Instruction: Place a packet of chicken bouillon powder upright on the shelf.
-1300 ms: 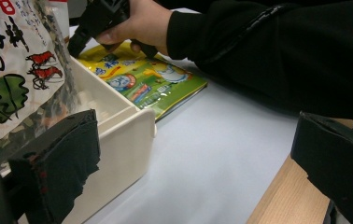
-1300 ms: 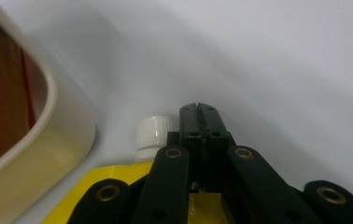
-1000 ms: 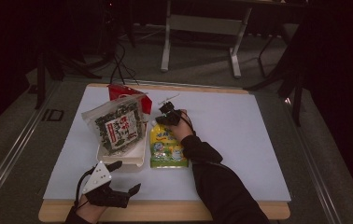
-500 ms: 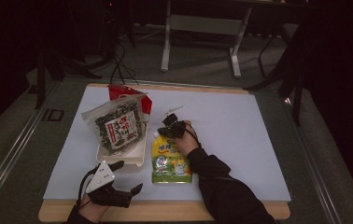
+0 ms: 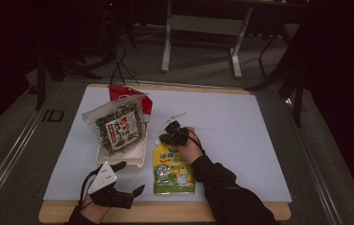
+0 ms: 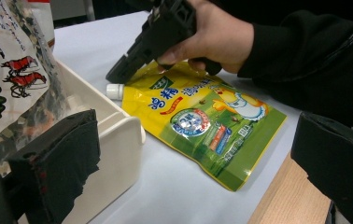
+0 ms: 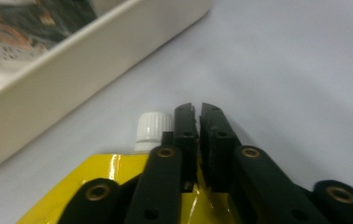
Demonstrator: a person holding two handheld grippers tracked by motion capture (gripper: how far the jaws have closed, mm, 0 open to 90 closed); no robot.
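A yellow-green spouted pouch (image 5: 173,169) lies flat on the white mat, its white cap (image 7: 153,127) pointing away from me. My right gripper (image 5: 165,138) rests at the pouch's top edge beside the cap. Its jaws have just been opening and stand a narrow slit apart (image 7: 198,110), with the pouch's top seam low between them, and the pads do not look pressed on it. Near the table's front edge my left gripper (image 5: 130,177) hangs wide open and holds nothing. In its view, the pouch (image 6: 202,126) and the right gripper (image 6: 118,74) lie ahead.
A cream tray (image 5: 129,159) left of the pouch holds a seaweed snack bag (image 5: 117,127). A red packet (image 5: 118,92) stands behind it. The wooden table edge (image 5: 165,211) runs along the front. To the right of the pouch is bare white mat (image 5: 240,140).
My right gripper has drawn the pouch toward the table's front edge, and its hand came with it. The left gripper has stayed where it was.
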